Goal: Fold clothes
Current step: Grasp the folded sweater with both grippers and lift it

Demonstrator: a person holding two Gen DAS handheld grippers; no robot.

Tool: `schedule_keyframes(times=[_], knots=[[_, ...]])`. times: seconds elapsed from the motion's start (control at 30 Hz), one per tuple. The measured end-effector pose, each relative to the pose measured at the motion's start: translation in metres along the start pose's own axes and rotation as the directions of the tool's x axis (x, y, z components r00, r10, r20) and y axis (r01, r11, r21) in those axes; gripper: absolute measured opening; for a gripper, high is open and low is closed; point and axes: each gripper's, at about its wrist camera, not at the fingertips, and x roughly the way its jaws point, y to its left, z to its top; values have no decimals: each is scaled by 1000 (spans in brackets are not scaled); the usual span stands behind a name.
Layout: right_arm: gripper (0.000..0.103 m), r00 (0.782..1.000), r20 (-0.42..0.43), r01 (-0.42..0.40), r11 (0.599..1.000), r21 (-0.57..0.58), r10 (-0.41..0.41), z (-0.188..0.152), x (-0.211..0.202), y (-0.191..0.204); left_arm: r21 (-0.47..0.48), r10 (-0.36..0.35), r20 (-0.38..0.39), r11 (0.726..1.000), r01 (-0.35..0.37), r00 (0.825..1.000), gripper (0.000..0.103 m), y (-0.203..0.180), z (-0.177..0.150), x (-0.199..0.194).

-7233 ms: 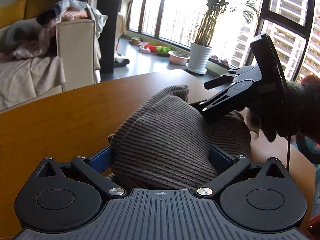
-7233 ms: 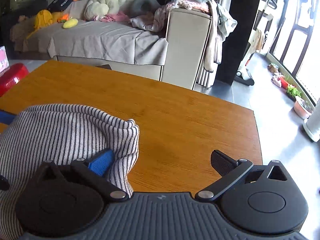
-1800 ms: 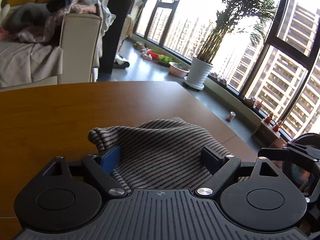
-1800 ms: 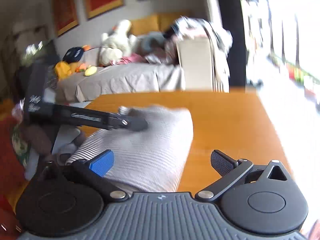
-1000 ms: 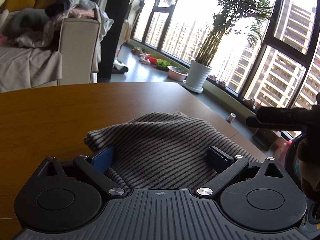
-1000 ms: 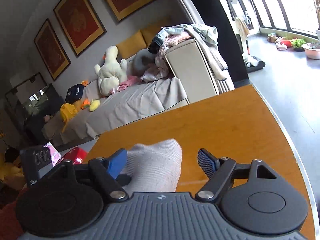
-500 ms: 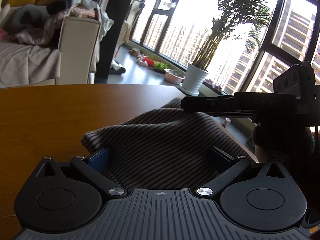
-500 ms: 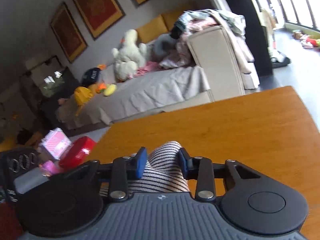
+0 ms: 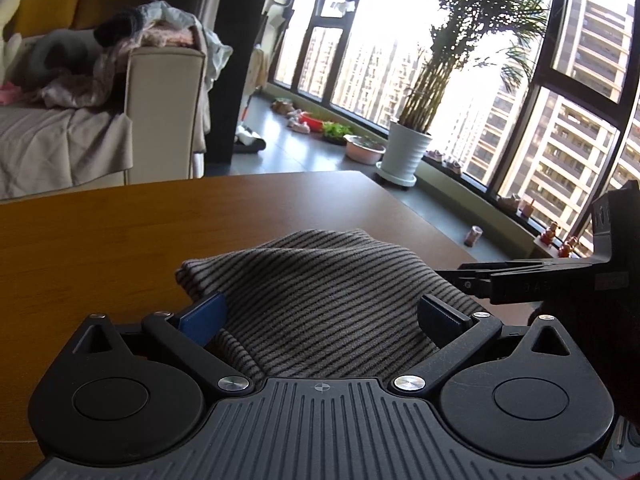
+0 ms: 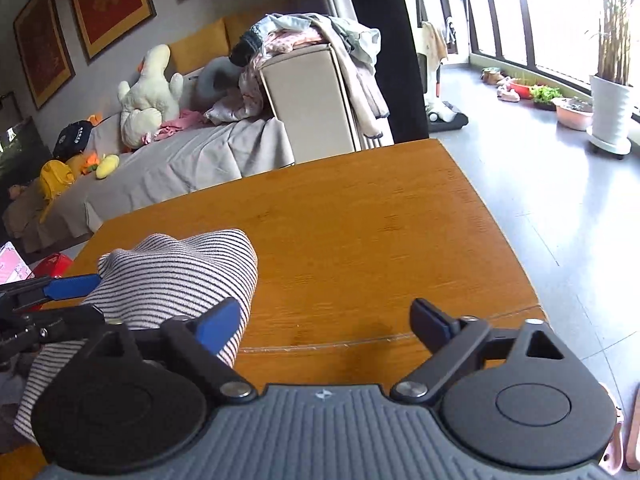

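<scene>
A folded striped garment (image 9: 328,296) lies bunched on the wooden table (image 9: 120,240). My left gripper (image 9: 320,320) is open, its fingers on either side of the garment's near part. My right gripper (image 10: 324,320) is open and empty over bare table, its left finger (image 10: 218,324) beside the garment (image 10: 176,280). The right gripper shows from the side in the left wrist view (image 9: 500,280) at the garment's right edge. The left gripper's fingers (image 10: 68,284) show in the right wrist view at the garment's left side.
A sofa (image 10: 200,160) with piled clothes and plush toys stands beyond the table. A potted plant (image 9: 408,152) stands by tall windows. The table's far edge (image 10: 448,148) and right edge are close. A red object (image 10: 50,264) sits below the table's left side.
My right gripper has let go of the garment's fold, opened wide, and moved to the garment's right side. My left gripper has stayed open around the garment.
</scene>
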Motion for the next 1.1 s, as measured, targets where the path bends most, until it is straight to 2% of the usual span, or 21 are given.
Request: schedule_keyframes(times=[0.07, 0.13, 0.2, 0.27, 0.33, 0.43, 0.57, 0.63, 0.67, 0.7, 0.8, 0.97, 1.1], knots=[[103, 1000, -4, -23, 999, 44, 24, -5, -12, -6, -41, 3, -2, 999, -3, 1000, 103, -1, -1, -12], [103, 995, 23, -97, 988, 121, 95, -12, -26, -12, -94, -11, -3, 995, 11, 1000, 103, 1, -6, -25], [103, 979, 50, -204, 956, 210, 198, -20, -36, -16, -146, -45, -18, 988, 41, 999, 103, 4, -13, -34], [103, 953, 38, -297, 912, 283, 299, -26, -36, -13, -178, -68, -47, 982, 59, 997, 103, 5, -20, -36], [103, 938, -25, -324, 900, 292, 346, -30, -27, -1, -170, -75, -75, 984, 61, 994, 102, 3, -26, -34], [103, 923, -55, -355, 897, 262, 381, -37, -24, 12, -147, -114, -120, 984, 96, 986, 91, -3, -34, -28], [103, 902, -87, -397, 891, 220, 423, -47, -21, 30, -115, -138, -131, 986, 123, 982, 90, -10, -40, -28], [97, 902, -86, -397, 890, 223, 423, -44, -25, 32, -132, -151, -129, 982, 134, 980, 87, -9, -41, -27], [91, 897, -72, -413, 884, 218, 437, -41, -29, 32, -136, -159, -120, 980, 142, 980, 85, -9, -40, -28], [88, 889, -54, -435, 876, 209, 455, -37, -35, 33, -144, -173, -105, 977, 157, 979, 85, -8, -39, -30], [88, 892, -40, -440, 884, 158, 451, -31, -43, 37, -171, -217, -69, 964, 203, 974, 85, -6, -38, -34], [89, 932, -98, -332, 929, 161, 350, -45, -30, 34, -130, -157, -133, 982, 140, 979, 87, -11, -49, -22], [102, 926, -101, -344, 924, 165, 363, -48, -35, 32, -74, -122, -126, 991, 113, 984, 88, -12, -47, -32]])
